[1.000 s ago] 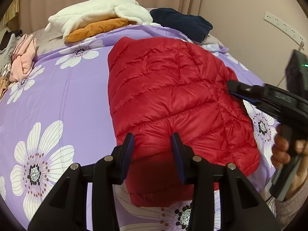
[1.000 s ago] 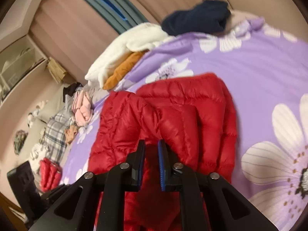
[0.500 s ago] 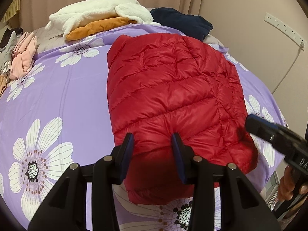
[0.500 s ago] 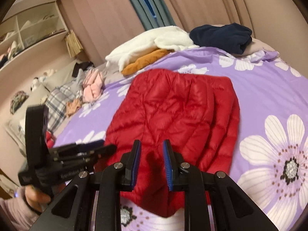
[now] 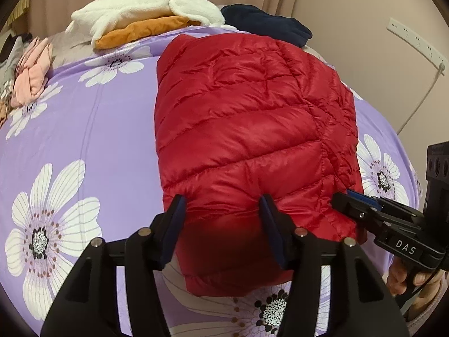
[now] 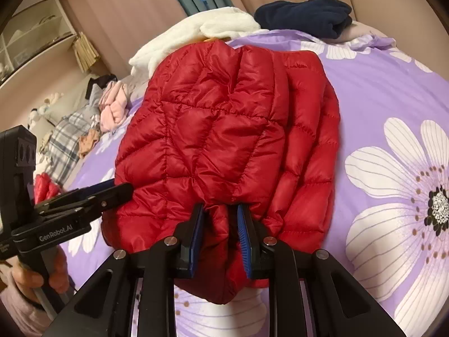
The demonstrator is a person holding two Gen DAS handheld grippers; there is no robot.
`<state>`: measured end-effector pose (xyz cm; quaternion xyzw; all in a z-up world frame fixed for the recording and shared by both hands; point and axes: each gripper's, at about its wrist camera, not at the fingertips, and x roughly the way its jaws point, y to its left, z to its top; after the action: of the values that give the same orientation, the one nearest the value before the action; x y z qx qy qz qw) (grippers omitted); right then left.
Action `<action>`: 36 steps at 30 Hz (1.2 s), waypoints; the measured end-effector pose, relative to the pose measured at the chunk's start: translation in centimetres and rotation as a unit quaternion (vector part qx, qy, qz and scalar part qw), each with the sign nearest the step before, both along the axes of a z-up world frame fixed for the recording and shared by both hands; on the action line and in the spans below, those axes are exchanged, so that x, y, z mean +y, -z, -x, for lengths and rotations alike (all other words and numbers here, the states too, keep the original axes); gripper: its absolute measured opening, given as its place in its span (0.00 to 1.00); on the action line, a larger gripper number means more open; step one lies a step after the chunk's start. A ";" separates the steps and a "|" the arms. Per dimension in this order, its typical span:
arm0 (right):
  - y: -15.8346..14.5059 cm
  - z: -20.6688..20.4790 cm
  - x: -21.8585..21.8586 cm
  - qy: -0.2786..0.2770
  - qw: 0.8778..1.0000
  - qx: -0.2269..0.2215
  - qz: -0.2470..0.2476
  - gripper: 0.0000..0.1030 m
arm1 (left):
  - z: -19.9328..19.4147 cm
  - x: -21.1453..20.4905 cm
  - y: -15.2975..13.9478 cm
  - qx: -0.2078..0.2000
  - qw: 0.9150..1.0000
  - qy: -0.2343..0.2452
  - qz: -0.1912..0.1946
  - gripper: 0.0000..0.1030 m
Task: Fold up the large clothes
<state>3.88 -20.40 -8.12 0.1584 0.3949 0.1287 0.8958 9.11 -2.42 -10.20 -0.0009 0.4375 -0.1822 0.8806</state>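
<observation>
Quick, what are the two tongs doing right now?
Left tongs: open, just widened; red jacket between them, unpinched.
Right tongs: closed on the red jacket.

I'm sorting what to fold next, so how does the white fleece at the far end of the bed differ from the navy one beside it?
The white fleece sprawls wide and loose; the navy fleece is a smaller, compact bundle. The white fleece lies on top of an orange garment, while the navy fleece sits alone. Both look fluffy and lie beyond the red jacket.
</observation>
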 end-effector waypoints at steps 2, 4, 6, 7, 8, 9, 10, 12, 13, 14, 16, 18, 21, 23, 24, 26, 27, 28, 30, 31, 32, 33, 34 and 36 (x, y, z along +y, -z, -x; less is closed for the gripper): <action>0.0 0.0 -0.1 0.000 1.000 0.002 -0.004 0.21 | 0.1 0.6 -0.3 0.006 1.000 -0.006 0.013 0.56; -0.4 0.3 -0.1 0.000 1.000 -0.002 -0.010 0.21 | 0.4 1.2 -0.8 0.006 1.000 -0.010 0.029 0.58; -1.1 0.8 0.0 -0.003 1.000 -0.013 -0.013 0.22 | 0.6 1.7 -1.2 0.005 0.999 -0.018 0.038 0.62; -1.4 1.0 0.0 -0.004 1.000 -0.018 -0.014 0.23 | 0.7 1.8 -1.3 0.005 0.999 -0.021 0.040 0.65; -1.6 1.2 -0.2 -0.004 1.000 -0.023 -0.016 0.24 | 0.7 2.1 -1.4 0.005 0.999 -0.024 0.046 0.65; -1.9 1.3 -0.2 -0.004 0.999 -0.027 -0.018 0.28 | 0.6 2.4 -1.5 0.006 0.998 -0.027 0.050 0.65; -2.2 1.4 -0.2 -0.003 0.999 -0.031 -0.022 0.33 | 0.6 2.6 -1.6 0.008 0.998 -0.030 0.055 0.66; -2.6 1.6 -0.2 -0.003 0.999 -0.039 -0.028 0.40 | 0.4 3.1 -1.6 0.013 0.997 -0.039 0.064 0.68; -2.9 1.7 -0.2 -0.001 0.999 -0.043 -0.031 0.44 | 0.3 3.2 -1.7 0.014 0.997 -0.042 0.067 0.69; -3.0 1.6 -0.2 0.000 0.998 -0.045 -0.033 0.45 | 0.3 3.5 -1.7 0.016 0.996 -0.046 0.072 0.69; -3.4 1.6 -0.3 0.001 0.998 -0.049 -0.037 0.47 | 0.2 3.8 -1.8 0.020 0.995 -0.049 0.082 0.69; -3.8 1.6 -0.4 0.002 0.998 -0.052 -0.040 0.51 | 0.1 4.1 -1.9 0.022 0.994 -0.052 0.093 0.69; -4.4 1.4 -0.8 0.009 0.997 -0.059 -0.051 0.62 | -0.1 4.5 -2.1 0.024 0.992 -0.055 0.110 0.71; -4.6 1.3 -1.1 0.019 0.996 -0.059 -0.058 0.68 | -0.3 4.9 -2.1 0.028 0.990 -0.058 0.125 0.76; -4.6 1.2 -1.3 0.026 0.996 -0.059 -0.059 0.72 | -0.4 5.1 -2.2 0.028 0.989 -0.060 0.131 0.76; -4.6 1.0 -1.7 0.032 0.996 -0.054 -0.066 0.74 | -0.6 5.3 -2.2 0.030 0.988 -0.063 0.135 0.77; -4.5 0.9 -1.7 0.033 0.996 -0.051 -0.069 0.75 | -0.7 5.5 -2.2 0.031 0.988 -0.064 0.136 0.77; -4.4 0.8 -1.9 0.035 0.996 -0.045 -0.075 0.76 | -0.8 5.5 -2.2 0.031 0.988 -0.066 0.137 0.77; -4.3 0.5 -2.1 0.039 0.995 -0.039 -0.079 0.77 | -1.0 5.8 -2.2 0.033 0.987 -0.068 0.139 0.77; -4.2 0.3 -2.2 0.041 0.995 -0.036 -0.080 0.78 | -1.1 5.9 -2.1 0.034 0.987 -0.069 0.140 0.78; -4.1 0.2 -2.2 0.042 0.995 -0.032 -0.081 0.78 | -1.2 5.9 -2.1 0.035 0.987 -0.070 0.140 0.78; -4.1 0.1 -2.3 0.043 0.995 -0.030 -0.081 0.79 | -1.2 6.0 -2.1 0.035 0.987 -0.070 0.140 0.78; -4.1 0.0 -2.3 0.044 0.995 -0.027 -0.082 0.79 | -1.3 6.1 -2.0 0.035 0.987 -0.070 0.140 0.79; -4.0 -0.2 -2.5 0.045 0.995 -0.024 -0.083 0.79 | -1.6 6.1 -1.9 0.037 0.987 -0.070 0.138 0.79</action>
<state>4.11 -22.86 -4.09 0.2461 0.3536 0.1247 0.8938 10.67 3.71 -8.31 -0.1599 0.4390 -0.1783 0.8660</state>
